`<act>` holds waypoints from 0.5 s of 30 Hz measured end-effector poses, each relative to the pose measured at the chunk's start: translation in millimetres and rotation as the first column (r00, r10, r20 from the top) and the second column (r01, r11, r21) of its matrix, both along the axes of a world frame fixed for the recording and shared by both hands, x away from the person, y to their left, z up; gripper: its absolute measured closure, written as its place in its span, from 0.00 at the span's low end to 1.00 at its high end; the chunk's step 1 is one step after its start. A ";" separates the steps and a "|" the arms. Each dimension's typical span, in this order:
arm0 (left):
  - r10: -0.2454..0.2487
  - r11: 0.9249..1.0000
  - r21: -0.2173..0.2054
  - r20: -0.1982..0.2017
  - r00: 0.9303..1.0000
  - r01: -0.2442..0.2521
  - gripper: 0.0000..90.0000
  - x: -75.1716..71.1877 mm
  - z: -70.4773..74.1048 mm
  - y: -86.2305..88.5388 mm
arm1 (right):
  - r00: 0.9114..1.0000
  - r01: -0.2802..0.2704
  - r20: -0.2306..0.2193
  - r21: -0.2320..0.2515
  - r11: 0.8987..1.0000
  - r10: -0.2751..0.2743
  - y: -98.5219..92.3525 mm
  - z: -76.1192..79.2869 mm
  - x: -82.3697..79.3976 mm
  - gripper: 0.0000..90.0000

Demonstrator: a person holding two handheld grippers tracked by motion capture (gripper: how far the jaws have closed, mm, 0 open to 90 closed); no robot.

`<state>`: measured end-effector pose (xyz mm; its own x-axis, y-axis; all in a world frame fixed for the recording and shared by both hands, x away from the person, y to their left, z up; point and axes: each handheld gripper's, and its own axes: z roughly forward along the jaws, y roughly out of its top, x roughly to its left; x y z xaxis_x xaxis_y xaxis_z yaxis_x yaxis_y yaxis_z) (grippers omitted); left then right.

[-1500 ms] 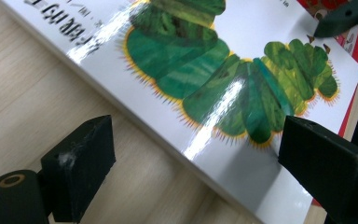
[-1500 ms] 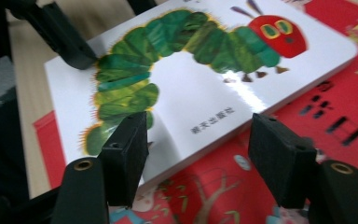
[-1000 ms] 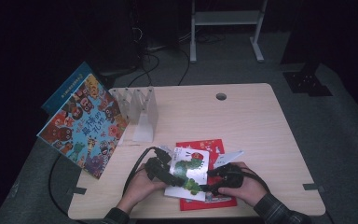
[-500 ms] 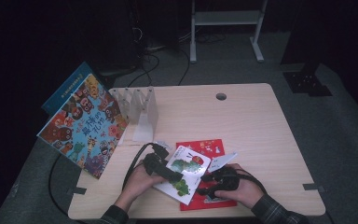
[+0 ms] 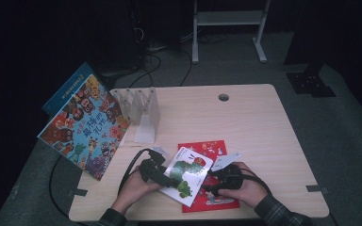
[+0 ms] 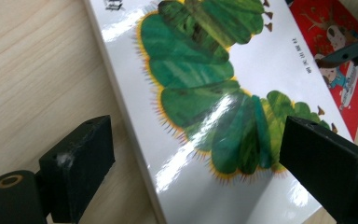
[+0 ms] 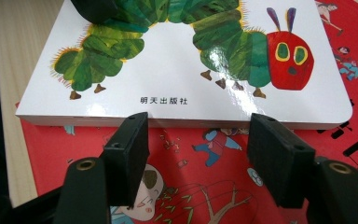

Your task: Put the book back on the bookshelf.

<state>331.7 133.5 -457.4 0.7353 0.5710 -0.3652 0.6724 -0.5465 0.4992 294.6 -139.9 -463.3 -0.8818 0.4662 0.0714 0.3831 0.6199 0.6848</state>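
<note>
A white board book with a green caterpillar lies tilted on a red picture book near the table's front edge. My left gripper is at the white book's left side. In the left gripper view the white book runs between the wide-apart jaws, and my left gripper is open, one jaw over the table and one over the cover. My right gripper is at the book's right side. It is open too, over the red book and just short of the white book's edge.
A large colourful picture book leans off the table's left edge with a blue book behind it. A pale slotted book rack stands at the back left. A white card lies by the right hand. A cable hole is at the back.
The white book has turned to a more tilted angle on the red book. Both hands have shifted slightly to the left, with the grippers staying at its sides.
</note>
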 end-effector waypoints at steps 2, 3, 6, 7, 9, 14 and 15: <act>0.001 1.000 0.000 0.001 1.000 -0.001 0.09 0.0 -0.1 -1.0 | 1.000 -0.001 0.002 -0.001 1.000 0.001 0.2 -0.1 -0.2 0.41; 0.003 1.000 0.003 -0.004 1.000 -0.003 0.09 0.6 0.3 -1.6 | 1.000 -0.002 0.010 -0.008 1.000 0.002 0.8 -0.3 -1.0 0.41; 0.011 1.000 -0.007 -0.020 1.000 -0.011 0.11 2.2 0.6 -0.7 | 1.000 0.002 0.024 -0.021 1.000 -0.001 2.7 -0.5 -2.9 0.39; 0.021 1.000 -0.012 -0.040 0.999 -0.021 0.13 4.2 1.4 0.1 | 0.999 -0.006 0.040 -0.032 0.999 0.007 3.1 -0.7 -3.2 0.38; 0.020 1.000 -0.018 -0.044 0.999 -0.021 0.13 4.6 2.0 0.1 | 0.999 -0.001 0.045 -0.037 0.999 0.003 3.6 -0.8 -4.1 0.38; 0.027 0.998 -0.055 -0.038 0.999 -0.029 0.13 3.9 7.8 1.9 | 0.999 -0.002 0.043 -0.039 0.999 0.003 1.9 -0.7 -3.9 0.38; 0.029 0.997 -0.070 -0.035 0.999 -0.031 0.13 3.8 9.8 2.5 | 0.999 -0.001 0.044 -0.039 0.999 0.002 1.5 -0.8 -3.9 0.38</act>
